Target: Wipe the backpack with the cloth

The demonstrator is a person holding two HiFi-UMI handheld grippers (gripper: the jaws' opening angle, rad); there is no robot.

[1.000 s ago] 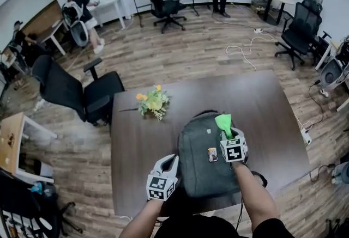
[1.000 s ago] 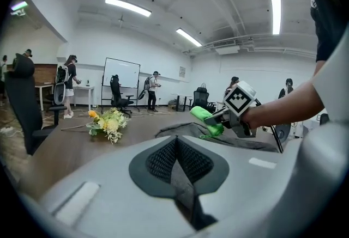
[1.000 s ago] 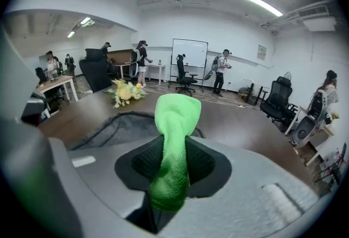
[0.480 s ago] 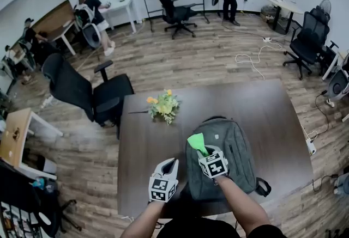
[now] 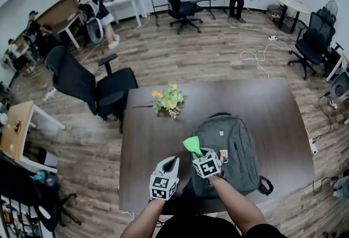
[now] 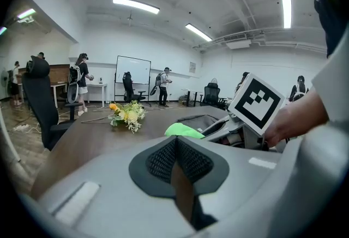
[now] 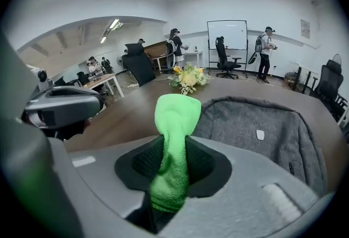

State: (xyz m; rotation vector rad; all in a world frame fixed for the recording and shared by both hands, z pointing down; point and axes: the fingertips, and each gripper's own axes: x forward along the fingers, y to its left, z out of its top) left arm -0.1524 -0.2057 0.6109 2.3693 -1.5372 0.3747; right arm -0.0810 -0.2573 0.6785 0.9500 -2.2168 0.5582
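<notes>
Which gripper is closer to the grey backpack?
Right. The right gripper, shut on the green cloth, is over the backpack's edge; the left gripper is beside it, above the table.

Nothing readable here, honestly: the patch (image 5: pixel 222 133) on the backpack (image 5: pixel 235 151) and the wall sign (image 7: pixel 305 29) at 2 o'clock are too tiny.

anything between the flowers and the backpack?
Nothing. Only bare brown table separates the flowers from the backpack; the head view shows it.
</notes>
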